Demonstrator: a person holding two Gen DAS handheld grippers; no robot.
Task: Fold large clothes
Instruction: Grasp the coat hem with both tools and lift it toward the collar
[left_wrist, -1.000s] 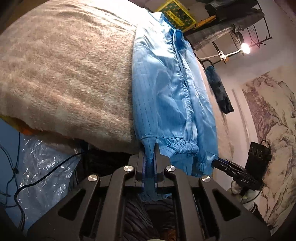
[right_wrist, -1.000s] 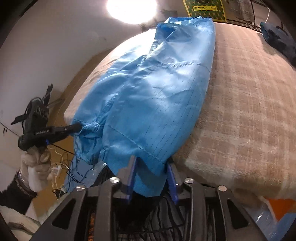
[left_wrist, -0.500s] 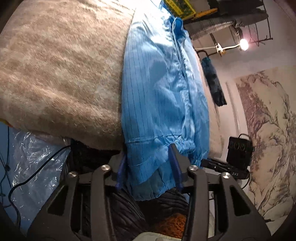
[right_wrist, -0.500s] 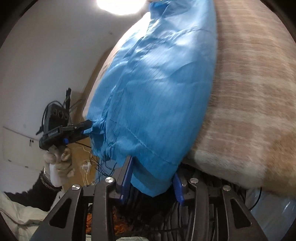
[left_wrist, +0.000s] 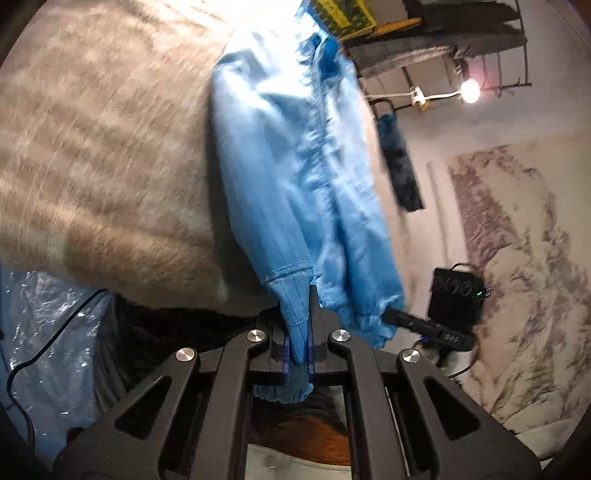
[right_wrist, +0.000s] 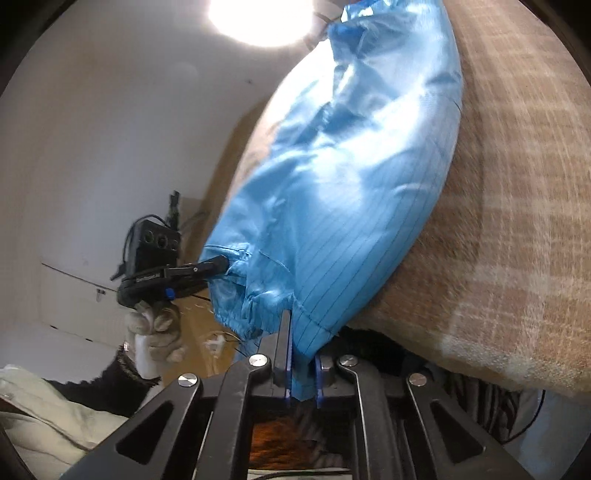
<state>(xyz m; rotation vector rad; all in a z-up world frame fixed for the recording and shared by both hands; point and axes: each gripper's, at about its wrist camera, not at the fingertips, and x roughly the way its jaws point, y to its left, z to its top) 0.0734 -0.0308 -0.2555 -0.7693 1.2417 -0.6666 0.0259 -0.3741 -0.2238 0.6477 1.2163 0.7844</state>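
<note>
A shiny blue striped garment (left_wrist: 295, 177) lies lengthwise on a bed covered by a beige plaid blanket (left_wrist: 103, 155), its hem hanging over the near edge. My left gripper (left_wrist: 298, 343) is shut on the hem's left corner. My right gripper (right_wrist: 301, 365) is shut on the hem's other corner of the garment (right_wrist: 343, 192). Each gripper shows in the other's view: the right one (left_wrist: 424, 328) at the elastic hem, the left one (right_wrist: 173, 277) held by a gloved hand.
The blanket (right_wrist: 517, 206) covers the bed to the right. A dark cloth (left_wrist: 400, 166) hangs at the far side, with a rack and a lamp (left_wrist: 469, 88) behind. Blue plastic sheeting (left_wrist: 44, 350) and cables lie below the bed edge.
Both grippers were open around the hem half a second ago and have closed on it. The left one had let go and regripped; the hem now lifts slightly off the edge.
</note>
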